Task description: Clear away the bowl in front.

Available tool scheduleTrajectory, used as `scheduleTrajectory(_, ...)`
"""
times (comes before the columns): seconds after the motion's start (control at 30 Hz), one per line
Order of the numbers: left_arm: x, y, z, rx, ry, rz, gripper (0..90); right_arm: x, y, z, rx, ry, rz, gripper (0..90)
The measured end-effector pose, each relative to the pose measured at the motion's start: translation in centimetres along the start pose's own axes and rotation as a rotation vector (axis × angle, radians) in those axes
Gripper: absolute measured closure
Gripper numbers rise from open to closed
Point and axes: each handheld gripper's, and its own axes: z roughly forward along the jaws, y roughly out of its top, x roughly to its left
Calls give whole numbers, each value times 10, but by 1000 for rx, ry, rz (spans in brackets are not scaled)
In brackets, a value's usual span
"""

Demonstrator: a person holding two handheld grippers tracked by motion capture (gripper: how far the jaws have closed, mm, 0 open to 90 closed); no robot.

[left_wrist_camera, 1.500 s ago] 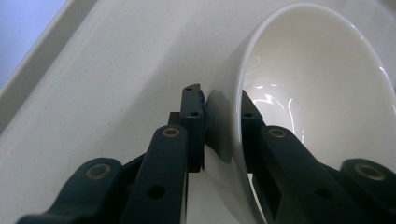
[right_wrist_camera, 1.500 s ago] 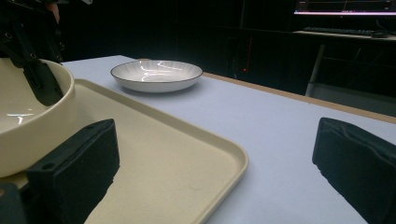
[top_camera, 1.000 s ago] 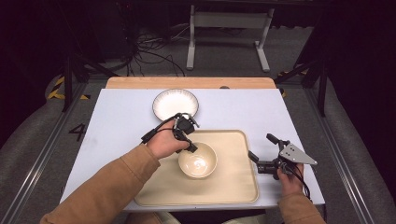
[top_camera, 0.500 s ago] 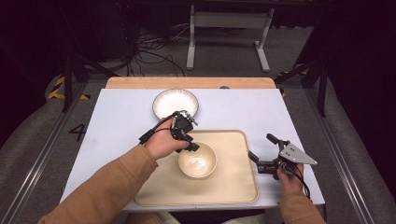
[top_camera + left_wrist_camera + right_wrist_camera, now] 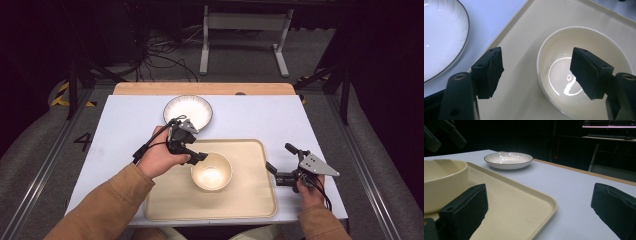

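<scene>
One cream bowl sits on the tan tray, right under my left gripper. The jaws are wide apart and hold nothing. One jaw is over the inside of the bowl, the other over the tray beside its rim. A white plate lies on the table behind my hand. My right gripper is wide open too, empty, low at the tray's edge.

— What does the bowl look like?
— Cream, round and glossy, empty, with a bright glint on its inner floor.

— How does it sit?
— Upright on the beige tray, near the middle, a little toward the tray's left edge.
</scene>
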Motion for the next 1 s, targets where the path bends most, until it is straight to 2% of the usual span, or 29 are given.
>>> scheduleTrajectory(0.27, -3, -25, -25, -63, 31, -12, 243, 1, 1, 1, 12, 14, -19, 17)
scheduleTrajectory(0.57, -4, -45, -42, -114, 66, -10, 222, 1, 1, 2, 14, 25, -21, 17)
scheduleTrajectory(0.7, -5, -55, -50, -150, 85, 18, 191, 1, 1, 1, 13, 22, -21, 17)
scheduleTrajectory(1.0, -4, -80, -66, -212, 110, 32, 154, 0, 0, 1, 9, 20, -12, 17)
